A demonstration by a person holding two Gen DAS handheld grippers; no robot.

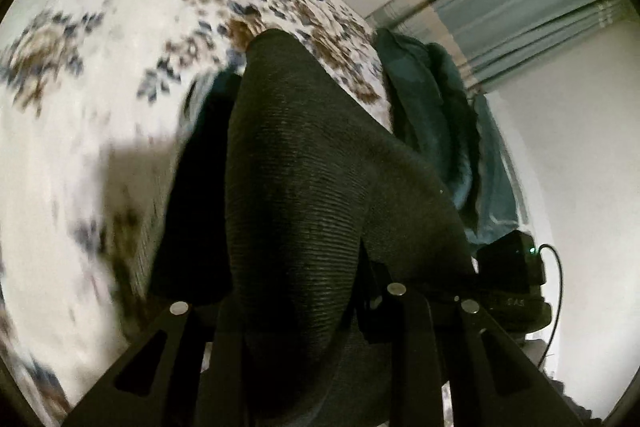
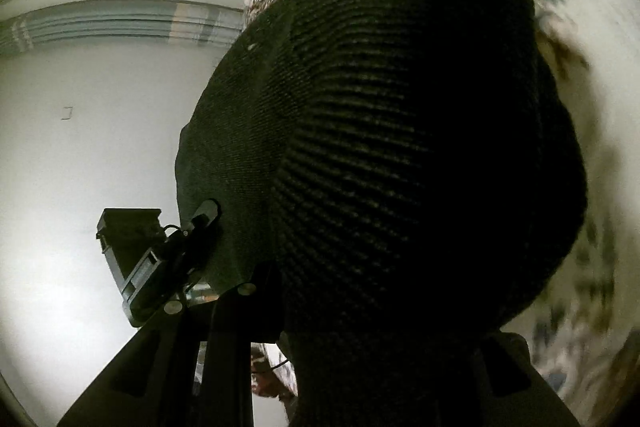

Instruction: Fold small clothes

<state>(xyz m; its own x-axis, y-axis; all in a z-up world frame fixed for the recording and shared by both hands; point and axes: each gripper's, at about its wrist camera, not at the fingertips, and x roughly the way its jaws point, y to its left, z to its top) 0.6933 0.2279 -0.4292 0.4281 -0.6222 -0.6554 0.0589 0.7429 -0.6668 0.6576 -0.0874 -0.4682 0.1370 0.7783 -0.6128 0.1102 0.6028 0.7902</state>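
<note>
Both the left gripper (image 1: 296,311) and right gripper (image 2: 360,359) clench a dark ribbed garment (image 2: 400,147), lifted above the floral sheet (image 1: 100,67); apparently mid-fold; next, lay it flat.

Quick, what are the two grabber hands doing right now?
Left gripper: shut on the dark ribbed garment, lifted above the flowery sheet.
Right gripper: cloth covers its fingers, so cannot tell for sure; the garment drapes over it.
</note>
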